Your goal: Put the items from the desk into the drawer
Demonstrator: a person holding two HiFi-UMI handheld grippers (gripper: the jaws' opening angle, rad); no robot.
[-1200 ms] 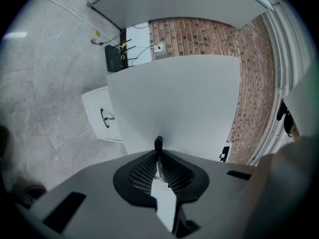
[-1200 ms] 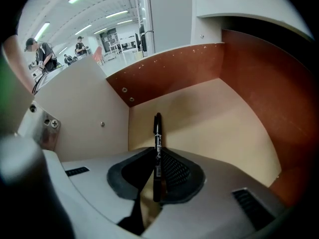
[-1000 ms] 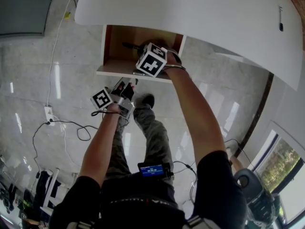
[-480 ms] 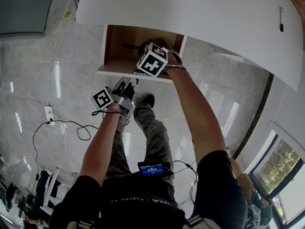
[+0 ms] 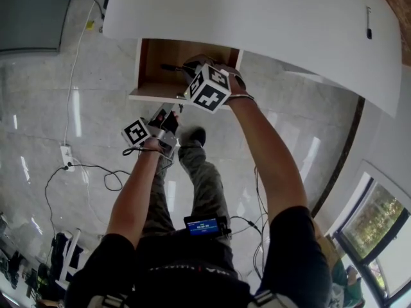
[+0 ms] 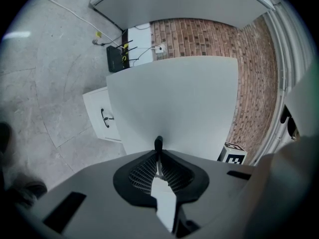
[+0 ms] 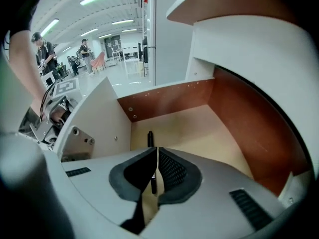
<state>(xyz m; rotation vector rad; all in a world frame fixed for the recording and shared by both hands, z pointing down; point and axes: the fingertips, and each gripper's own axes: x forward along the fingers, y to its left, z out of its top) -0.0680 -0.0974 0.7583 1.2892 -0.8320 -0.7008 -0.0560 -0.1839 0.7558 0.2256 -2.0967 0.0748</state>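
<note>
Drawer: one drawer point(image 5: 149, 56) stands open under the white counter point(image 5: 257, 11), and it is wood-coloured inside.
In the drawer: one black pen point(image 7: 149, 138) lies flat on the floor, lengthwise toward the back wall. It sits nearer the wall at the left of my right claw's view.
On the counter: one small dark thing point(image 5: 368, 31) lies at the far end, well apart from the drawer. It is too small to name.
Right claw: my right claw point(image 7: 155, 149) hangs over the open drawer with its pads drawn together to a bare slit, gripping nothing. The pen shows through that slit, lying on the floor beyond.
Left claw: my left claw point(image 6: 158, 153) is low and outside the drawer, just before its front edge. Its pads are pressed together.
Other container: one white cabinet point(image 6: 102, 118) with one dark handle stands on the floor past the counter, and it is closed.
Count: two claws, one drawer, one pen, one cabinet.
Hard to make out: a short dark tip pokes up where my left pads meet, and I cannot tell what it is.
Hidden: the middle of the pen sits behind my right pads. In the head view the marker cube and my hand cover that claw's tips.
</note>
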